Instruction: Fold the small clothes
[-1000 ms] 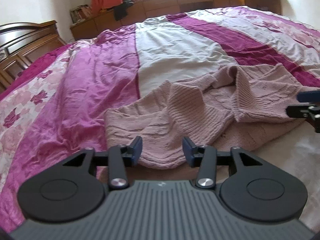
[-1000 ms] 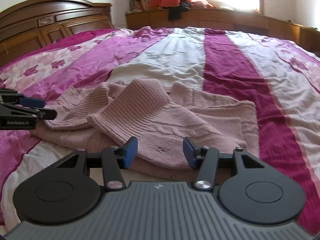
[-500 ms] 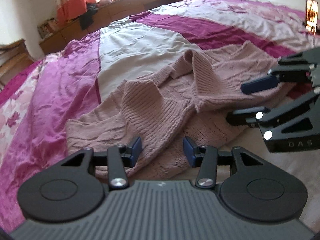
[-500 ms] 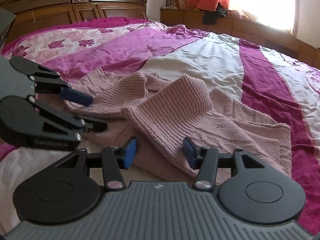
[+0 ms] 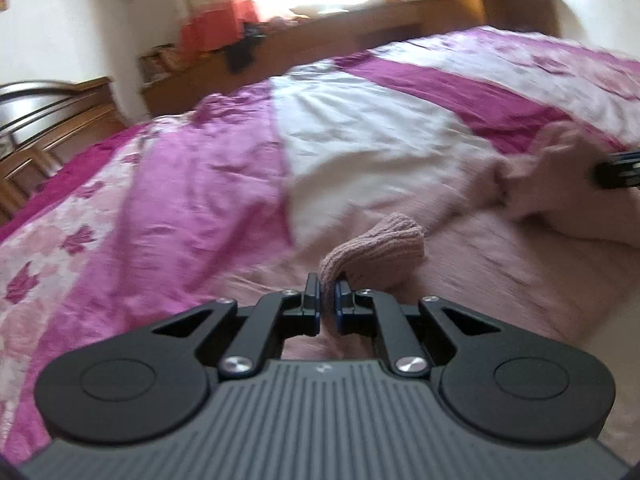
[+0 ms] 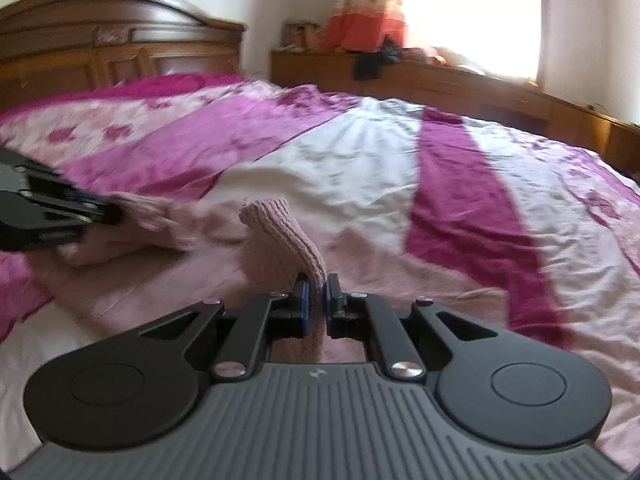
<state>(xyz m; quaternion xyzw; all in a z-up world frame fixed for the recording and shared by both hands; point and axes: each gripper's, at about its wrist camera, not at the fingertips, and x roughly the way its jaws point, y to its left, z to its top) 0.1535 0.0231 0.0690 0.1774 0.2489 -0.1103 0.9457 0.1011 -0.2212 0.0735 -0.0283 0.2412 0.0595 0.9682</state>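
Pink knitted wool fills the space in front of both your tools. Your left gripper (image 5: 327,298) is pinched tight on one ribbed cuff (image 5: 376,246) of the pink sweater (image 5: 500,264), and the cuff sticks up just past its blue fingertips (image 5: 312,296). Your right gripper (image 6: 314,298) is pinched tight on the other ribbed cuff (image 6: 280,232), which stands up and leans away to the left of its tips.

Most of the sweater lies flat on the bedspread (image 5: 180,200), under and ahead of both tools. It looks blurry, so the knit pattern is hard to make out. From the left wrist view, your right gripper shows only as a dark tip at the far right edge, touching a bunched bit of wool. From the right wrist view, your left gripper (image 6: 108,212) comes in from the left edge with wool at its tip.

Past the sweater, the bedspread has purple, white and flowery pink stripes. Far ahead of your right tool stands a brown wooden headboard (image 6: 120,52). A long wooden shelf (image 6: 460,80) runs under the bright window (image 6: 468,12).
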